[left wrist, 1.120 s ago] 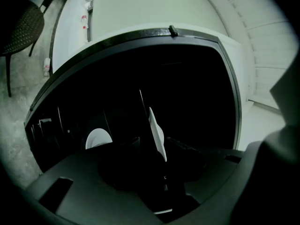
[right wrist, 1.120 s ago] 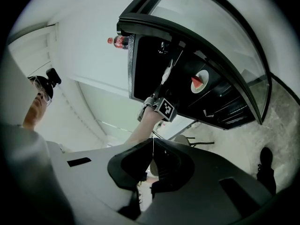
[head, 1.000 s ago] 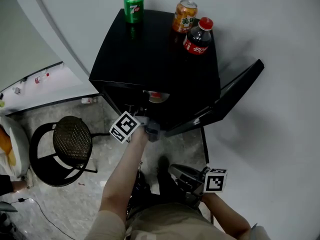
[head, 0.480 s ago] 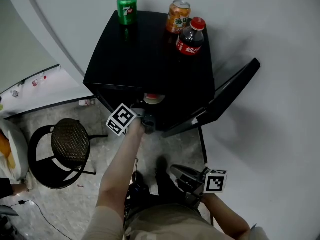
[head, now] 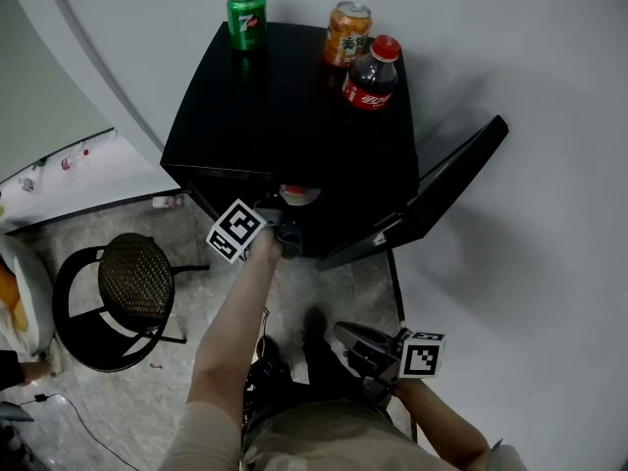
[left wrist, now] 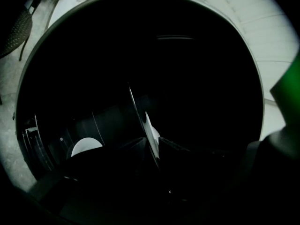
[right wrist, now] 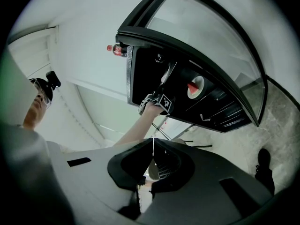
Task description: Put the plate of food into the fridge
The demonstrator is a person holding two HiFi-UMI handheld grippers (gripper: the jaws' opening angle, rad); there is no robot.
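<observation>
A black mini fridge [head: 294,116] stands with its door [head: 451,189] swung open to the right. The white plate [head: 299,194] with red food sits just inside the opening and shows again as the plate [right wrist: 194,87] in the right gripper view. My left gripper [head: 287,235] reaches into the opening. In the left gripper view the plate's rim [left wrist: 151,134] runs edge-on between the pads, which close on it in the dark interior. My right gripper [head: 358,346] hangs low by my legs, and its jaws [right wrist: 152,143] are shut on nothing.
On the fridge top stand a green can [head: 245,18], an orange can [head: 346,34] and a cola bottle [head: 371,72]. A black round chair [head: 137,283] is on the floor at the left. A white wall runs behind and to the right.
My left gripper has moved forward to the fridge opening and now sits at the plate's near rim. The right gripper has stayed put.
</observation>
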